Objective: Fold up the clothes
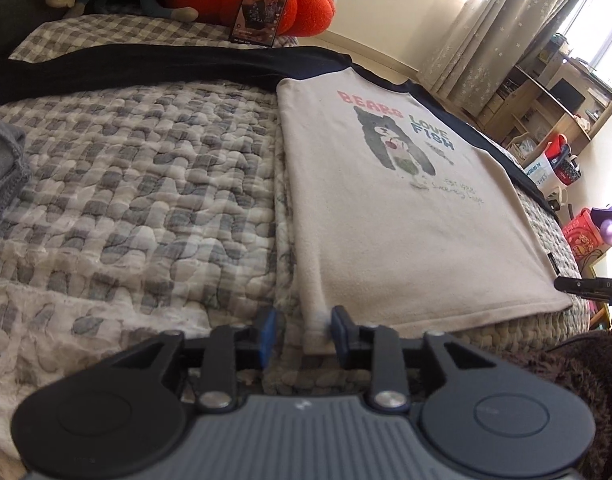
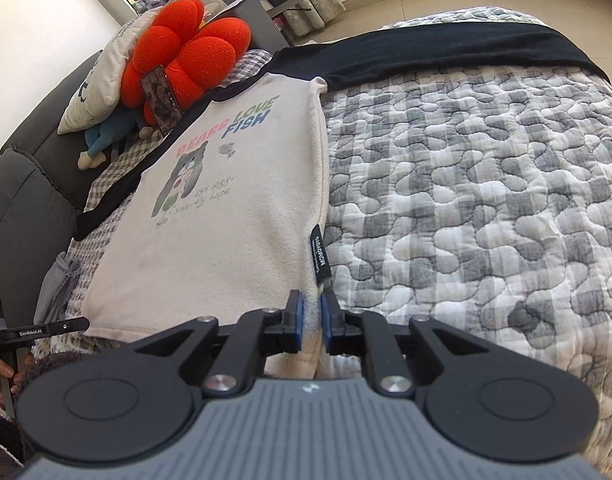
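Shirt point(image 2: 234, 216) flat on quilt point(image 2: 486, 200), hem nearest

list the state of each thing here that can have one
sweatshirt: flat on the quilt, print up, black sleeves spread out
left gripper: open, hem corner between the fingers
right gripper: fingers nearly together around the hem corner by the label
phone: screen lit, propped against the red cushion
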{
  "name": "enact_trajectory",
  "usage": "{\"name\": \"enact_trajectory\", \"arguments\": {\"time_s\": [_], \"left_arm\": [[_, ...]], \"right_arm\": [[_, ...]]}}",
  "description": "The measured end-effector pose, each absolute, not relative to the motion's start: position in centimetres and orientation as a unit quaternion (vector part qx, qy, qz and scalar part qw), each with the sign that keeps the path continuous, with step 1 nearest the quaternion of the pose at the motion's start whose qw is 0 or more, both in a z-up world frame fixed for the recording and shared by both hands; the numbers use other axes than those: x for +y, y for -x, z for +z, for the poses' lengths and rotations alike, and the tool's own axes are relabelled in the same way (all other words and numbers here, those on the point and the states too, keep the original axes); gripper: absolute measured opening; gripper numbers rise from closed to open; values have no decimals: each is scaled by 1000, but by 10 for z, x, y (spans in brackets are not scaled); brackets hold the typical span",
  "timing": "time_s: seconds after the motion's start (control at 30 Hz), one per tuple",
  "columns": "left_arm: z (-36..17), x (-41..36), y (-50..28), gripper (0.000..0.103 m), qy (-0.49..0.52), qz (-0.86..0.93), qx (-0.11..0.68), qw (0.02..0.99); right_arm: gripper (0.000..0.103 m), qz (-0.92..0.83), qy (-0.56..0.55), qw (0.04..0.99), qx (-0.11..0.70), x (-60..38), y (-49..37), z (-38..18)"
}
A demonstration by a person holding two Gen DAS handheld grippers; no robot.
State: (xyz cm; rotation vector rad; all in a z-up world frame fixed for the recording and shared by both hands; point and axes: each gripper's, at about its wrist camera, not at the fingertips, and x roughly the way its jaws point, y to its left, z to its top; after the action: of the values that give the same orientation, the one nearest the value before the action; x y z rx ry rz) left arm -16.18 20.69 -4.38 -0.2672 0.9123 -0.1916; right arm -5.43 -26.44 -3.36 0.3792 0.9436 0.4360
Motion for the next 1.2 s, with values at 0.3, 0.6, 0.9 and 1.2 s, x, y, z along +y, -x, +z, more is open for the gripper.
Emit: {"name": "enact_trajectory", "arguments": {"time_s": [0.3, 0.6, 0.9, 1.2], "left_arm": [[-19, 203, 131, 58, 108, -109, 370, 916], [-4, 138, 65, 65, 46, -197, 346, 916], [-12, 93, -9, 69, -48, -230, 268, 934], [-58, 94, -64, 72, -51, -236, 289, 926]], "right_arm": [[52, 205, -188, 861, 427, -267, 25, -28], [53, 213, -238, 855, 409, -270, -44, -30], [53, 208, -125, 913, 329, -230, -78, -3], [53, 273, 51, 904, 323, -136, -119, -38]]}}
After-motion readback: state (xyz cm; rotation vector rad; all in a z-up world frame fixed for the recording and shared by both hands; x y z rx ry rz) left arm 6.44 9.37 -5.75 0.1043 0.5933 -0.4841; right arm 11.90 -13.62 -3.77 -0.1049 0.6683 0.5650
